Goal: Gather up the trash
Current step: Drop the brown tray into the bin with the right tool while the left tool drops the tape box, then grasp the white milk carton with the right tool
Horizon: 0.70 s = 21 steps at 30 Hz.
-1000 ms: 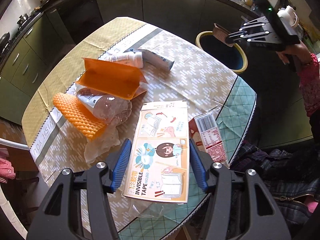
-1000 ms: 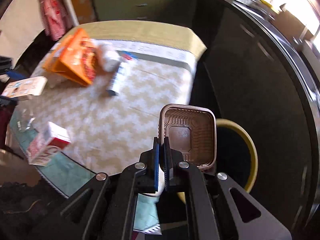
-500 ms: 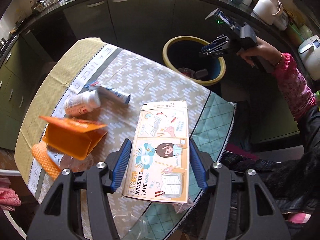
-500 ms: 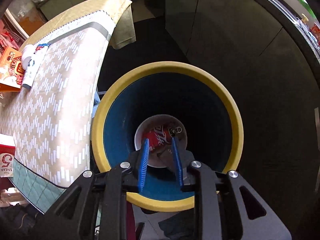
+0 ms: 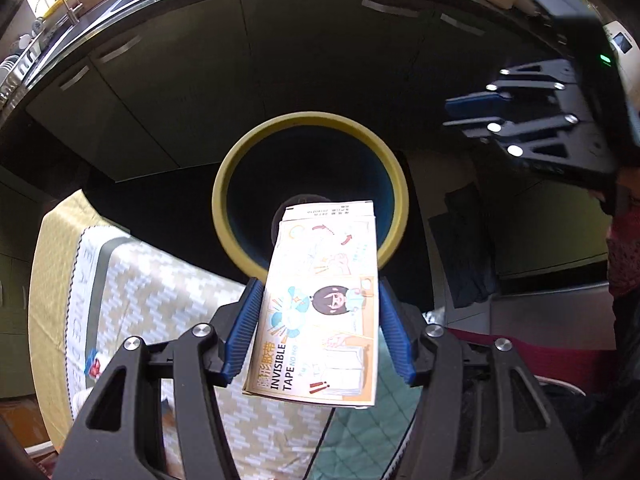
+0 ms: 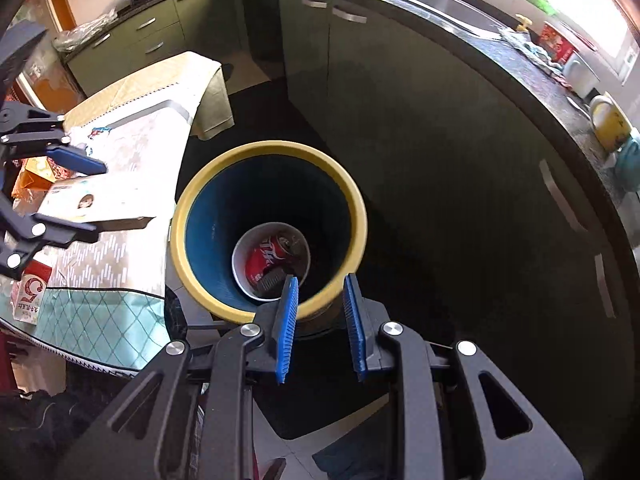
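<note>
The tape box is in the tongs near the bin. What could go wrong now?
1. The tape box, held by the left tongs, reaches only partly over the bin. Let go now, it might hit the yellow rim and fall on the floor.
2. The empty right tongs hang close by the bin too, so the two tongs might bump.
3. The box is long and flat; it could land across the bowl and can and sit high.

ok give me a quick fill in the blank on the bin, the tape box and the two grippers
1. The left gripper is shut on the ____ box.
2. The right gripper holds ____.
3. Inside the bin, a red can lies in a ____ bowl.
4. The bin's rim is ____.

Missing words: invisible tape; nothing; white; yellow
</note>
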Each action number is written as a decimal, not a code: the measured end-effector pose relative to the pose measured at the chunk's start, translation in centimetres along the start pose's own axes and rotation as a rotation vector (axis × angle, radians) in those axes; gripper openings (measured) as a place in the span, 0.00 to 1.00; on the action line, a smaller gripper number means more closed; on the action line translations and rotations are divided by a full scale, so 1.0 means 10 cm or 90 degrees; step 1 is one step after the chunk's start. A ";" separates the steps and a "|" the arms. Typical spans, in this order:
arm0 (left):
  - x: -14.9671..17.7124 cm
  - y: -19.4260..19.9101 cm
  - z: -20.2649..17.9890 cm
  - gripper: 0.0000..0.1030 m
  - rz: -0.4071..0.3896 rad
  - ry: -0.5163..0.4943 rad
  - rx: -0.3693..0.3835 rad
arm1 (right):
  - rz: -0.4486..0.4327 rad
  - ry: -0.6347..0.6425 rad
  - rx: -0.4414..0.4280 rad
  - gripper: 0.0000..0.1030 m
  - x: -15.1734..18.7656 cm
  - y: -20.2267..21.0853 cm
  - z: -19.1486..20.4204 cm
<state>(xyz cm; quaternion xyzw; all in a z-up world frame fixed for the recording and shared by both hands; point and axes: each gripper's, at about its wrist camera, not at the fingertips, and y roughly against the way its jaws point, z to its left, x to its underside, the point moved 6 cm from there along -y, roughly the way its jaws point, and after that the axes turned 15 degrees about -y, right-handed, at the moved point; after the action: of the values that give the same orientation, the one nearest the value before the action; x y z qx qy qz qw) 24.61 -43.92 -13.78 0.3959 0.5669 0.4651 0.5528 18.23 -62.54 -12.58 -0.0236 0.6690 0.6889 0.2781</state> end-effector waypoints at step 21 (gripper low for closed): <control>0.70 0.45 0.02 0.63 0.019 0.049 -0.036 | 0.055 0.123 -0.093 0.27 0.32 0.19 0.77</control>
<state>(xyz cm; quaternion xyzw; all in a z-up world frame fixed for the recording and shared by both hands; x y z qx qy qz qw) 23.97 -36.03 -11.20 0.3701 0.5687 0.5041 0.5343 17.31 -54.12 -11.32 -0.0810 0.6413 0.7414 0.1801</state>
